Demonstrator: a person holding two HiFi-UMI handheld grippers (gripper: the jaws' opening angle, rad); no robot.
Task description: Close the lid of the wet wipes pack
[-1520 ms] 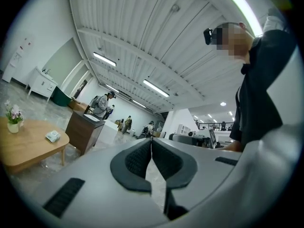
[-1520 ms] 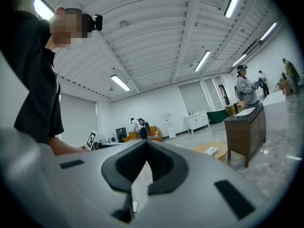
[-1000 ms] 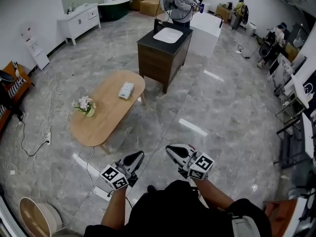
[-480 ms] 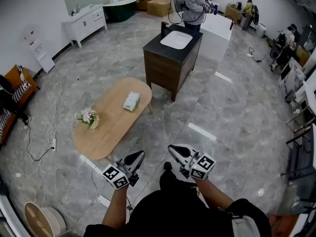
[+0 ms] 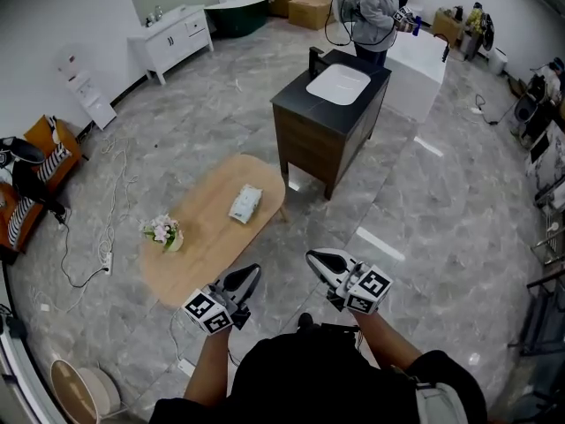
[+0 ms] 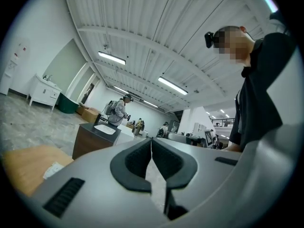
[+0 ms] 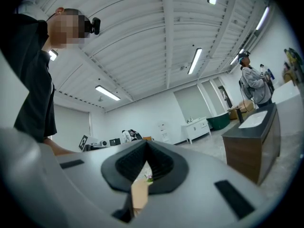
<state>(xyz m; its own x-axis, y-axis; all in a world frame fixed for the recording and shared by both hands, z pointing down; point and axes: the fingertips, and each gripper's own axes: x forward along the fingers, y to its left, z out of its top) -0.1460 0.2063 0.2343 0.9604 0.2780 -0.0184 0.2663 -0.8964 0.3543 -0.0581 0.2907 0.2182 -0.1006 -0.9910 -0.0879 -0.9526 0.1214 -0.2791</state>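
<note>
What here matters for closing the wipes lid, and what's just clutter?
For the job: wet wipes pack, the wooden table under it, left tongs and right tongs, both shut and empty.
Lying about: flower pot, sink cabinet, white cabinet.

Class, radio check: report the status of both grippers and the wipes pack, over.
Left hand-held gripper shut, empty; right hand-held gripper same. Wet wipes pack on wooden table, out of reach; lid too small to read. Path unobstructed.
</note>
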